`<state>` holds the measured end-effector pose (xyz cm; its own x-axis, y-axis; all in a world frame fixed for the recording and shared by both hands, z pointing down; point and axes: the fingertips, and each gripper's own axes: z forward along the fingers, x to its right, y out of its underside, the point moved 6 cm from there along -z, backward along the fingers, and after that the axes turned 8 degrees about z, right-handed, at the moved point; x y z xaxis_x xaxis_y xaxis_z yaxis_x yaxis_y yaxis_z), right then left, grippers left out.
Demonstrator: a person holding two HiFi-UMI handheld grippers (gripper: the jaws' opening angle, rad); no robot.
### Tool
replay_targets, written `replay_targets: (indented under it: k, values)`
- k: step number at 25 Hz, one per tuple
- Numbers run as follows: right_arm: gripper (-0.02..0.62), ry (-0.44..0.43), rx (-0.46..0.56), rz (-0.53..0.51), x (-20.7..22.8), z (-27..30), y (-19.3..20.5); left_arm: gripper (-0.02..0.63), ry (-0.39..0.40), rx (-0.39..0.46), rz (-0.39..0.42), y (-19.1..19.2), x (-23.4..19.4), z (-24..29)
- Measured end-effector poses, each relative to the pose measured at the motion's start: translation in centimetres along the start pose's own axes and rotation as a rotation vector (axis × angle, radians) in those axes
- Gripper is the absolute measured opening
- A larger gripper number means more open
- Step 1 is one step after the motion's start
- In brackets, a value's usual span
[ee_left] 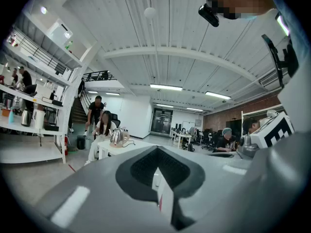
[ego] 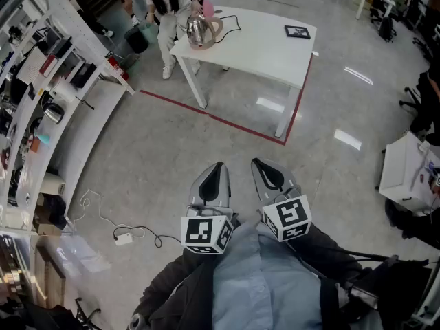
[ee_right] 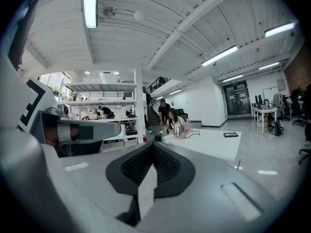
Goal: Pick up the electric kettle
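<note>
In the head view, one left tool [ego: 218, 170] and one right tool [ego: 261, 167] are hanging close to the person's body, each with its jaws pressed together on nothing. The single electric kettle [ego: 201, 30] is standing at a far corner of the one white surface [ego: 268, 50], well apart from both tools. One cord [ego: 232, 25] is trailing from it, and one seated person [ego: 167, 9] is leaning in just beside it. One black-framed card [ego: 297, 31] is lying near the opposite edge.

In the left gripper view, the left tool [ee_left: 156, 168] is pointing roughly at the kettle [ee_left: 117, 137], with its jaws together and empty. Two people are showing here: the seated one [ee_left: 102, 126] and one standing person [ee_left: 95, 111] behind.

In the right gripper view, the right tool [ee_right: 152, 168] is likewise closed and empty, with the kettle [ee_right: 179, 128] small in the distance.

Risks, as I am judging them: the cord could snag or drag as the kettle lifts, the seated person's hand could be in the way, and shut jaws would knock the kettle rather than grasp it.
</note>
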<state>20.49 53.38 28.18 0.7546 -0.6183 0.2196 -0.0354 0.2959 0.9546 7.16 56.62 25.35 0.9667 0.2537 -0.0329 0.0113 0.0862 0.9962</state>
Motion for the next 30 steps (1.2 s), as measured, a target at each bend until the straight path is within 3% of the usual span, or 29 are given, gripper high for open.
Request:
replay_targets:
  k: [16, 21, 30]
  values:
    - [0.023, 0.002, 0.000, 0.004, 0.6, 0.1, 0.3, 0.000, 0.005, -0.006, -0.003, 0.4, 0.4, 0.5]
    - [0.023, -0.025, 0.014, 0.047, 0.8, -0.2, 0.0, 0.000, 0.006, -0.009, -0.004, 0.4, 0.8, 0.7]
    - [0.025, -0.004, -0.005, 0.046, 2.8, -1.7, 0.6, 0.001, 0.008, -0.026, -0.007, 0.9, 3.0, 1.4]
